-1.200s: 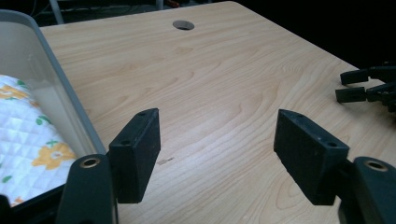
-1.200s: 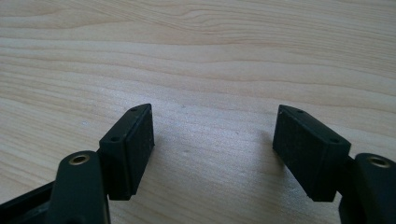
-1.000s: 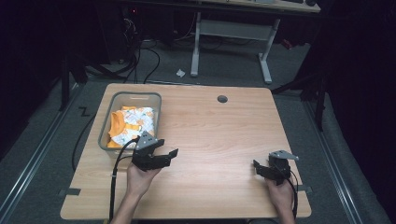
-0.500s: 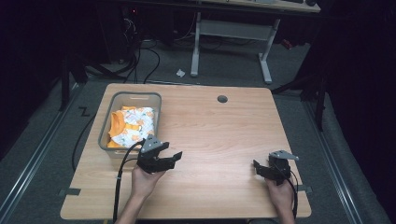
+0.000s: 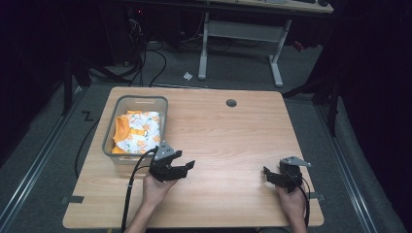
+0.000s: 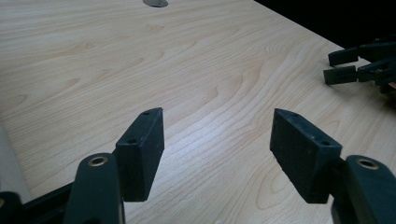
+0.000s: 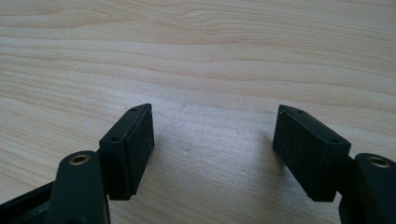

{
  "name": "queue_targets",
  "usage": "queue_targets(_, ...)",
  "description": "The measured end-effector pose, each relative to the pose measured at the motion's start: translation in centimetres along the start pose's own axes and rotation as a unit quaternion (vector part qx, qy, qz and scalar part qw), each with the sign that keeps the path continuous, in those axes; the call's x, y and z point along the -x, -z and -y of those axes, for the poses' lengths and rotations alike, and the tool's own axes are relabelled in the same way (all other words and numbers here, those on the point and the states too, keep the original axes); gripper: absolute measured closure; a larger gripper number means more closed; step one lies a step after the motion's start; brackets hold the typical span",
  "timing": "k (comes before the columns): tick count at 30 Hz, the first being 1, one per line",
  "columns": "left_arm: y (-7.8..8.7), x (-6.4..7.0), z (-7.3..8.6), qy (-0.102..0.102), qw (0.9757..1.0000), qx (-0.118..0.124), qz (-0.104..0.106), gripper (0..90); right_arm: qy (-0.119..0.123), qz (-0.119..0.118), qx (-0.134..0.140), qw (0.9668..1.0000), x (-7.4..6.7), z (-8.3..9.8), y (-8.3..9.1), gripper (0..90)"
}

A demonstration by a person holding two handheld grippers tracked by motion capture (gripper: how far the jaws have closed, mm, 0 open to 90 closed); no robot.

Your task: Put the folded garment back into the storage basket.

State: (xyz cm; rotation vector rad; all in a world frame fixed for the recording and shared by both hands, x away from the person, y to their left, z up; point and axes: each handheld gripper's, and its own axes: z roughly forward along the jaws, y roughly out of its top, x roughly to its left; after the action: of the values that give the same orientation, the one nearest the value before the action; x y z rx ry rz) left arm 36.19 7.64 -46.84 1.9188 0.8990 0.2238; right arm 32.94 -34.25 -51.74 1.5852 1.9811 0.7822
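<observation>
Clothes (image 5: 137,132) in orange and white print lie bundled in a grey bin (image 5: 111,130) at the far left of the desk (image 5: 233,136), just beyond the left claw (image 5: 183,167); nothing is held, and this bundle is the thing nearest to either claw; it looks like soft, light fabric that will sag and drape when lifted, not slippery and not fragile; my judgement is that a pinch on a raised fold near the top of the pile, clear of the bin wall, would bring up one piece without dragging the rest; a grip too shallow could slip off a single layer. Left claw stands open over bare wood, jaws wide apart, pointing away from the bin toward the right claw (image 5: 270,174); the right claw is also open and empty, near the front right corner, well apart from the bin. How many garments there are, and how they are folded, cannot be told; the lower layers are hidden by the bin wall and the top piece.
</observation>
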Motion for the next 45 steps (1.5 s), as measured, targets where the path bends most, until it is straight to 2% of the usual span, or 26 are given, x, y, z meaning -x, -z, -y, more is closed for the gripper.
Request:
queue_targets(5,-0.6,0.2,0.1,-0.005,1.0000,-0.008,0.002,35.8,-0.002,0.001,-0.002,1.0000,0.0,0.0,0.0,29.6)
queue_targets(11,-1.4,0.5,0.3,-0.016,0.9997,-0.016,-0.005,35.8,-0.002,0.001,-0.002,1.0000,0.0,0.0,0.0,29.6)
queue_targets(16,-2.1,0.8,0.4,-0.016,0.9996,-0.022,0.001,35.8,-0.002,0.001,-0.002,1.0000,0.0,0.0,0.0,29.6)
queue_targets(29,-3.7,1.1,0.9,-0.027,0.9986,-0.045,-0.002,35.9,-0.002,0.001,-0.002,1.0000,0.0,0.0,0.0,29.6)
queue_targets(45,-5.6,0.4,1.6,-0.021,0.9970,-0.073,-0.016,36.0,-0.003,0.001,-0.002,1.0000,0.0,0.0,0.0,29.6)
